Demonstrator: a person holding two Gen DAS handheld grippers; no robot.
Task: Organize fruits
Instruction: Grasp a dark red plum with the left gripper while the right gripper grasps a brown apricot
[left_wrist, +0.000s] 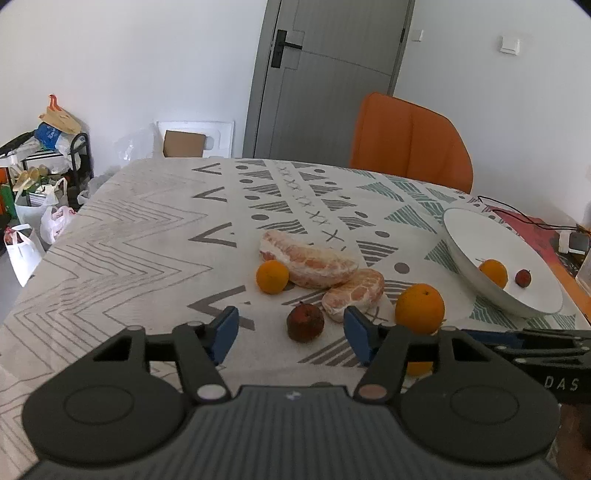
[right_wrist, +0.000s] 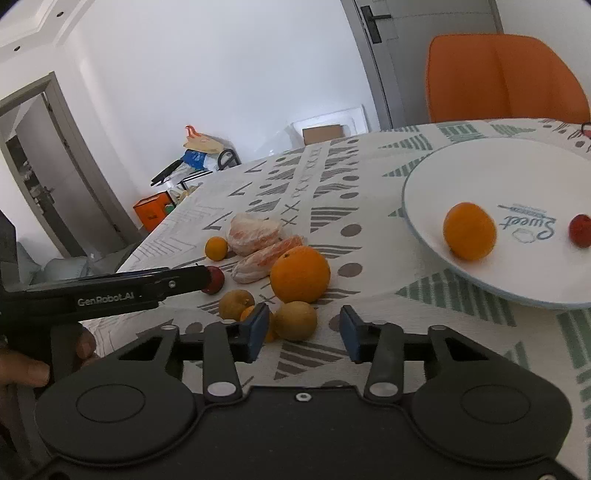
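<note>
Lying loose on the patterned surface (left_wrist: 155, 221) are the fruits: two peeled citrus pieces (left_wrist: 310, 264) touching each other, a small orange (left_wrist: 272, 276) just beside the farther piece, a dark red fruit (left_wrist: 305, 322) in front of them and a big orange (left_wrist: 419, 308) to their right. In the right wrist view two brownish-yellow fruits (right_wrist: 295, 319) sit near the big orange, with a small orange one partly hidden between them. A white plate (right_wrist: 436, 177) stands to the right, apart from the pile, holding a second orange (right_wrist: 469, 231) and a small red fruit (right_wrist: 580, 230), the two well apart.

The left tongs (left_wrist: 291, 334) are spread wide and hold nothing; the dark red fruit lies between the blue pads (left_wrist: 224, 330) without touching either. The right tongs (right_wrist: 303, 331) are also wide open and empty, hovering above the cloth near the yellow fruits. An orange chair (left_wrist: 410, 144) stands behind the surface before a grey door (left_wrist: 325, 81).
</note>
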